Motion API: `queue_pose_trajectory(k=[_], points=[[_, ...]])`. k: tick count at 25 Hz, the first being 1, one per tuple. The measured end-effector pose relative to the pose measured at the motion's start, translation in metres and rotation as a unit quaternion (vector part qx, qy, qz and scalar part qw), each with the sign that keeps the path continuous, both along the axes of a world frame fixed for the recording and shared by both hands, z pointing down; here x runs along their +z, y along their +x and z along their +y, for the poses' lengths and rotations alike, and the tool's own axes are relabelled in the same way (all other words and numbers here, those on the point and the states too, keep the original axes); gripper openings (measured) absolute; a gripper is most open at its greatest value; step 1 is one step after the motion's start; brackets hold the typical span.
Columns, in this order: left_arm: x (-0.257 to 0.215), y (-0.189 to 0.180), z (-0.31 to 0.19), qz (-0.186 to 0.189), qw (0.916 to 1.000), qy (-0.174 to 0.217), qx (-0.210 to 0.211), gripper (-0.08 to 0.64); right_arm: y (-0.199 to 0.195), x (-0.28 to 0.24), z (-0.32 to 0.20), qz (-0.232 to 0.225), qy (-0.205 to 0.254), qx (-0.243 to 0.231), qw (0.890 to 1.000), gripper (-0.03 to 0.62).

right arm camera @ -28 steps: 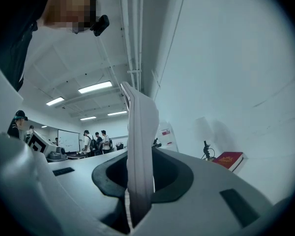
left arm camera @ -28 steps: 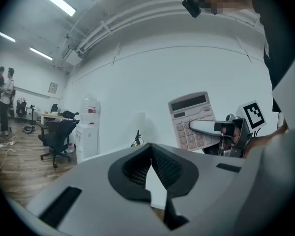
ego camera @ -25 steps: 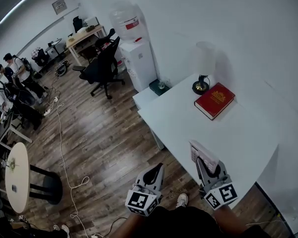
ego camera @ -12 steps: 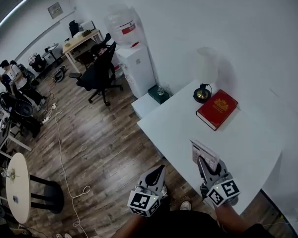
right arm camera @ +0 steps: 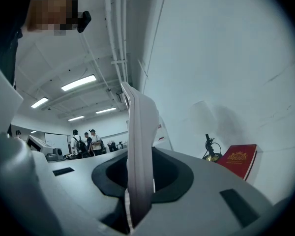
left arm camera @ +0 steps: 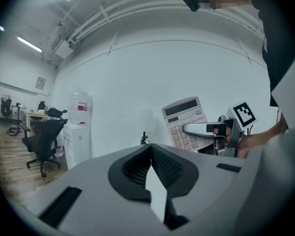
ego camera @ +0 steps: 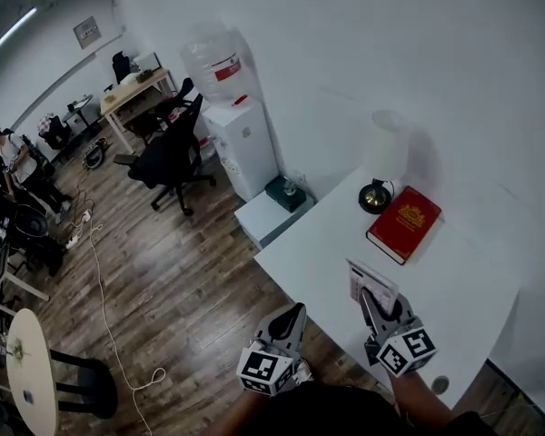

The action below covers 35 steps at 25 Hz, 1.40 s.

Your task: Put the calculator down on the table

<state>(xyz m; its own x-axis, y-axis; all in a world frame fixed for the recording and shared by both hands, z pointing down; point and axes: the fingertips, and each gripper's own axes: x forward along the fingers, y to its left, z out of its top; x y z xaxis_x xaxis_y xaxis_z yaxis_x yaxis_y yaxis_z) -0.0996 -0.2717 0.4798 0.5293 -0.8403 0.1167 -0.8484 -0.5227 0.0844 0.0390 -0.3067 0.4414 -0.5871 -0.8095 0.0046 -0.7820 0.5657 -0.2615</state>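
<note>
Calculator (ego camera: 370,280): one, held upright on edge over the near side of the white table (ego camera: 454,289), its lower edge pinched by the right gripper (ego camera: 374,300). It is probably light, rigid and smooth-cased, best gripped across its thin body. The left gripper (ego camera: 294,312) has its jaws pressed together, empty. The table holds one red book (ego camera: 403,224) and one lamp (ego camera: 382,162).

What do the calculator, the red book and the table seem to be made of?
The calculator: likely matte plastic, pale grey, with moulded keys. The red book: hard cover, perhaps cloth or leatherette, with a gold stamped emblem. The table: smooth white top, probably laminate.
</note>
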Motion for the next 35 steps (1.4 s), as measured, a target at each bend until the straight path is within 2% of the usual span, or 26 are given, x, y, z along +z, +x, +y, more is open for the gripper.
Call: queue_pose_trajectory(k=[10,15,22,28,32,35], points=[[0.003,-0.019,-0.040,-0.003,0.9978,0.015,0.064,0.018,-0.028,0.022,-0.032,0.020,-0.031,0.028,0.999,0.098],[0.015,-0.024,-0.050,0.001,0.9982,0.004,0.060,0.018,-0.022,0.035,-0.040,0.017,-0.063,0.040,0.997,0.100],[0.016,-0.004,-0.059,0.009,0.9986,-0.025,0.046,0.018,-0.009,0.072,-0.046,0.031,-0.119,0.004,0.992,0.100],[0.035,0.001,-0.062,0.004,0.9991,-0.033,0.027,0.018,0.002,0.128,-0.048,0.021,-0.207,0.000,0.978,0.100],[0.059,0.005,-0.060,-0.005,0.9981,-0.056,0.023,0.018,0.007,0.177,-0.053,-0.021,-0.290,0.014,0.957,0.100],[0.083,0.005,-0.060,-0.009,0.9963,-0.083,0.021,0.018,0.008,0.211,-0.056,-0.024,-0.333,0.027,0.942,0.098]])
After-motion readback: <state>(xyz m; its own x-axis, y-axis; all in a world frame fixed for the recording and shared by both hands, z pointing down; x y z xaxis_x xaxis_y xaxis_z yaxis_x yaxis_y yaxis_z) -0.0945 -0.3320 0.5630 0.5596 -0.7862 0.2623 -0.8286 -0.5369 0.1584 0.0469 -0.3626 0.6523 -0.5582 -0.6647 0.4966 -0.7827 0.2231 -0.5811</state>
